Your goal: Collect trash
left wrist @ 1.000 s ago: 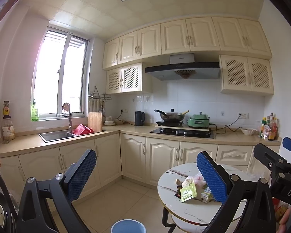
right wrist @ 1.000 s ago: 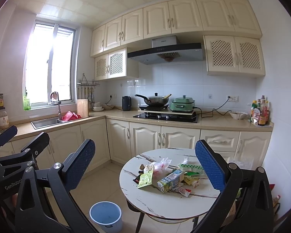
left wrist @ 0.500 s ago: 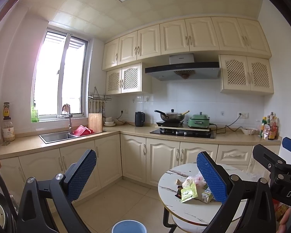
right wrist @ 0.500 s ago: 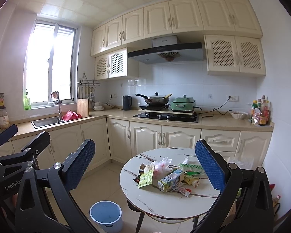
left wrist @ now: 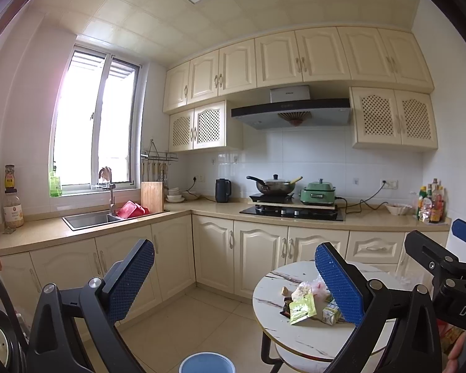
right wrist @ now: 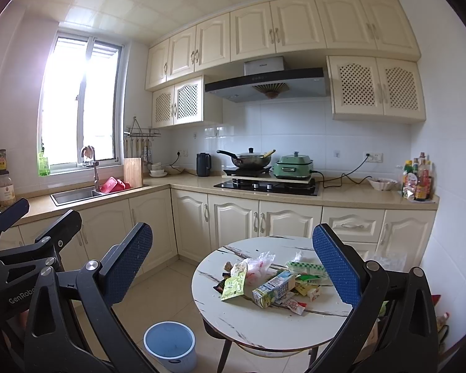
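Observation:
A pile of trash (right wrist: pixel 264 279) lies on a round white marble-look table (right wrist: pixel 258 326): a green packet (right wrist: pixel 233 286), a small drink carton (right wrist: pixel 273 289), a clear plastic bag (right wrist: pixel 258 264) and several wrappers. The pile also shows in the left wrist view (left wrist: pixel 307 304). A blue bin (right wrist: pixel 170 346) stands on the floor left of the table, and shows in the left wrist view (left wrist: pixel 206 363). My left gripper (left wrist: pixel 233 276) and right gripper (right wrist: pixel 233 264) are both open and empty, held well short of the table.
Cream cabinets and a beige counter (right wrist: pixel 341 191) run along the back and left walls, with a sink (right wrist: pixel 74 194), hob (right wrist: pixel 267 185), pan and green cooker. Bottles (right wrist: pixel 418 180) stand at the counter's right end. Tiled floor (right wrist: pixel 171 295) lies between me and the table.
Almost nothing has changed. Both views have drifted very slightly; both grippers stay open.

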`<state>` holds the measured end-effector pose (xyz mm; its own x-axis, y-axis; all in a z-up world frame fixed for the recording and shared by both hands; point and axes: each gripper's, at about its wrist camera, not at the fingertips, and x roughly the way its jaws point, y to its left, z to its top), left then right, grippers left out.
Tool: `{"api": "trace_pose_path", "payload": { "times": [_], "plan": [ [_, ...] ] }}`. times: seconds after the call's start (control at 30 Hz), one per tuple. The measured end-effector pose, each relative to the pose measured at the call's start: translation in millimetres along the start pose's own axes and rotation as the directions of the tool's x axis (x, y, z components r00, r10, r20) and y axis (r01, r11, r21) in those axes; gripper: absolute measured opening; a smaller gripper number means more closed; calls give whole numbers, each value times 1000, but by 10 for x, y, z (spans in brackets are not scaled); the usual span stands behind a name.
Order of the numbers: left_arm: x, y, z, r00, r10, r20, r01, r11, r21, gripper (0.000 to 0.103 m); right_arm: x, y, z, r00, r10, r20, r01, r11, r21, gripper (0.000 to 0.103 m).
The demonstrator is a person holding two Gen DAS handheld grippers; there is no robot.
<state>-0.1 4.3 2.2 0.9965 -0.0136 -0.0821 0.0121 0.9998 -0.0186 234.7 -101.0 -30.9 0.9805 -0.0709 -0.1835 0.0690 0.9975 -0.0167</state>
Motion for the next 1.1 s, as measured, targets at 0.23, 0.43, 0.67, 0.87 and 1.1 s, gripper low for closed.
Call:
{"api": "trace_pose_path", "payload": {
  "times": [0.23,0.43,0.67,0.87,1.1],
  "plan": [
    [21,-7,-15,1000,-2,-2,2,1000,5,102,4,3,-4,1000,0,-3,0,1000,0,103],
    [35,-26,-13,1000,-3,-11,3,1000,11,102,20,11,-14,1000,0,-9,0,1000,2,103],
    [54,-21,-12,1000,-2,-3,2,1000,9,102,27,7,-18,1000,0,-7,0,1000,6,103],
    [240,-90,-72,999,3,32,-4,1000,25,102,95,-49,-52,1000,-4,16,4,1000,1,103],
    [979,-255,-494,997,-20,-72,22,999,24,102,438,-457,-277,995,-104,-7,104,994,24,103]
  ]
}}
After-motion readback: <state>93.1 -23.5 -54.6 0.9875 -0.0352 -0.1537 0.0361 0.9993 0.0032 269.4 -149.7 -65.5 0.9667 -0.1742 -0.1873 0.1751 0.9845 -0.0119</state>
